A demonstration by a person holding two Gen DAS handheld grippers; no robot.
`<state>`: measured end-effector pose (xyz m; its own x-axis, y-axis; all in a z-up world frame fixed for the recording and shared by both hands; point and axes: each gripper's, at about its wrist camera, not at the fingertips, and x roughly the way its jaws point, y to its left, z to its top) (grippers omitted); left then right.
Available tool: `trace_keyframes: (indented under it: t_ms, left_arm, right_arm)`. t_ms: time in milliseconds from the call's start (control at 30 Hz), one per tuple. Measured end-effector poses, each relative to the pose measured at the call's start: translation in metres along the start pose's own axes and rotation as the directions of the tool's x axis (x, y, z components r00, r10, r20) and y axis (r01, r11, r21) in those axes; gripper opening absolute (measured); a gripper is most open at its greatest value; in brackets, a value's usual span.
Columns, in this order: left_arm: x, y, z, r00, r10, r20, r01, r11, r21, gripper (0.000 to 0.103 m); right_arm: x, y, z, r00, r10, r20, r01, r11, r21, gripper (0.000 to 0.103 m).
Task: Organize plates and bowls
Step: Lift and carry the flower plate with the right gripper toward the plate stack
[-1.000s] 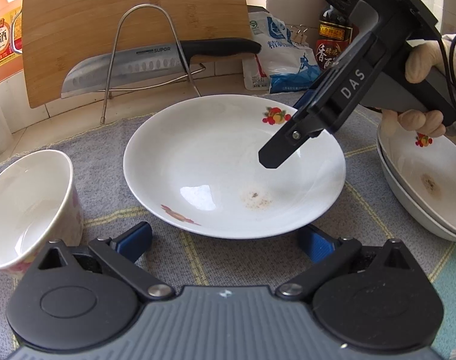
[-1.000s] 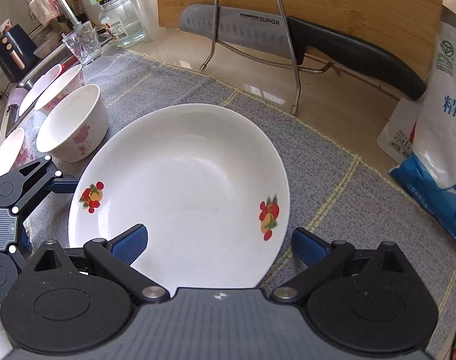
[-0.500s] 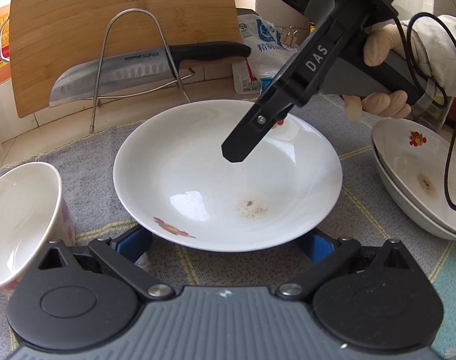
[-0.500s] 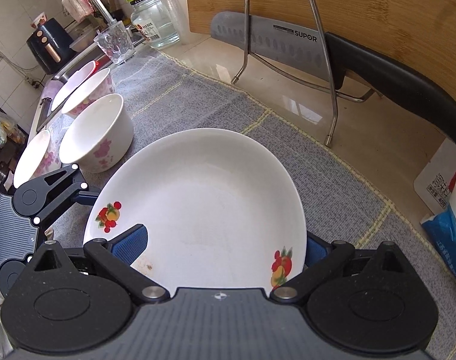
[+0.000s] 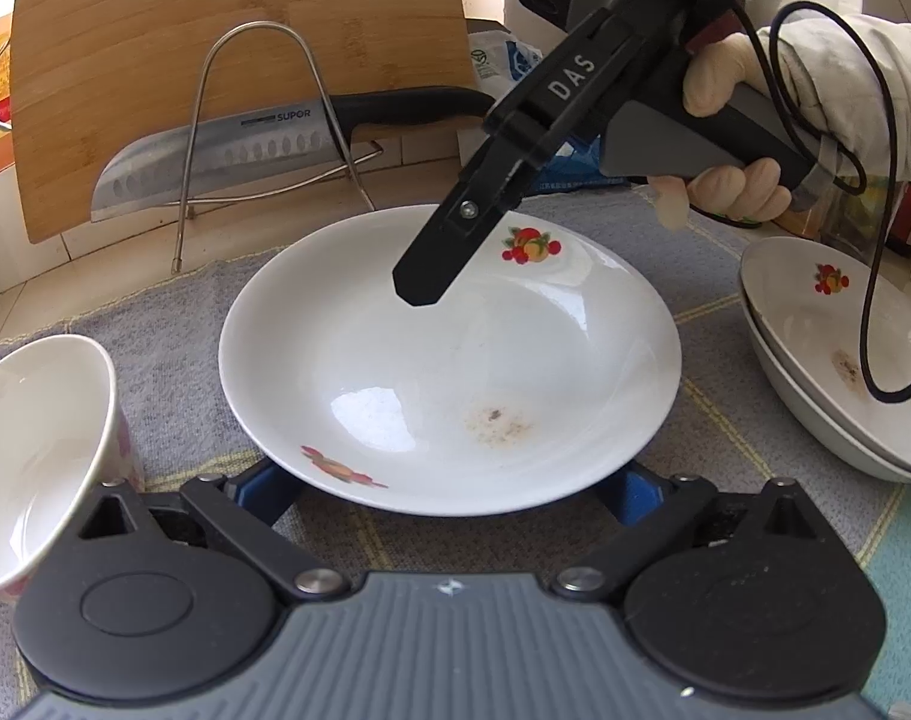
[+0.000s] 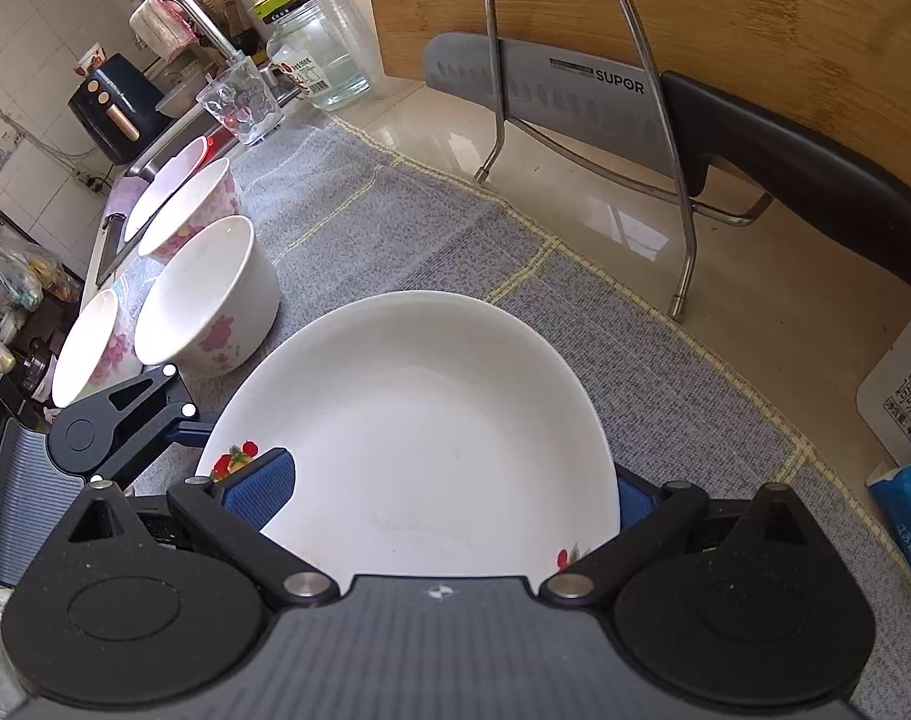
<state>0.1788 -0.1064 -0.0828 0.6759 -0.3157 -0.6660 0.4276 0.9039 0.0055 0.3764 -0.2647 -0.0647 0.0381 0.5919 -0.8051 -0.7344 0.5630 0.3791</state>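
Since a second ago the right gripper (image 5: 416, 294) has swung in over the plate (image 5: 449, 360) from the right, and the left gripper (image 5: 452, 489) has its near edge further between its fingers, with the jaws just closing a touch. They're wide apart, one blue pad on each side of the rim, and I can't tell if they actually touch it. In the right wrist view the right gripper's (image 6: 452, 492) jaws are spread wide too, straddling that plate's (image 6: 419, 420) edge, left pad (image 6: 257, 489) over the rim near the fruit print. A gloved hand (image 5: 731, 138) holds it angled steeply down. The plate sits on the grey mat (image 5: 155, 324), a bowl (image 5: 35, 450) on its left, stacked plates (image 5: 839, 360) on its right.
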Motion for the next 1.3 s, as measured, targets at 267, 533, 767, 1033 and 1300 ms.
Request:
trace_keyframes:
  t_ms: [267, 533, 767, 1033, 1300]
  left_arm:
    - [0.000, 0.000, 0.002, 1.000, 0.002, -0.009, -0.002, 1.000, -0.001, 0.100]
    - [-0.002, 0.000, 0.002, 1.000, -0.001, -0.029, 0.002, 1.000, 0.010, 0.099]
    - [-0.013, -0.002, -0.001, 0.999, -0.013, -0.044, 0.014, 1.000, 0.026, 0.099]
    - [-0.033, -0.002, 0.006, 0.998, -0.029, -0.049, 0.032, 0.998, 0.061, 0.099]
    - [-0.057, -0.010, 0.011, 0.997, -0.053, -0.053, 0.059, 0.992, 0.109, 0.099]
  right_arm:
    - [-0.001, -0.001, 0.001, 1.000, 0.004, 0.001, -0.004, 0.999, 0.033, 0.103]
    - [0.000, 0.003, -0.001, 1.000, 0.003, -0.004, -0.003, 0.999, 0.054, 0.103]
    - [-0.003, 0.014, -0.007, 1.000, 0.002, -0.006, -0.002, 0.998, 0.058, 0.103]
    - [-0.017, 0.033, -0.017, 1.000, 0.002, 0.011, -0.003, 0.998, 0.062, 0.103]
    - [-0.037, 0.053, -0.035, 0.999, -0.014, 0.050, 0.009, 0.996, 0.083, 0.103]
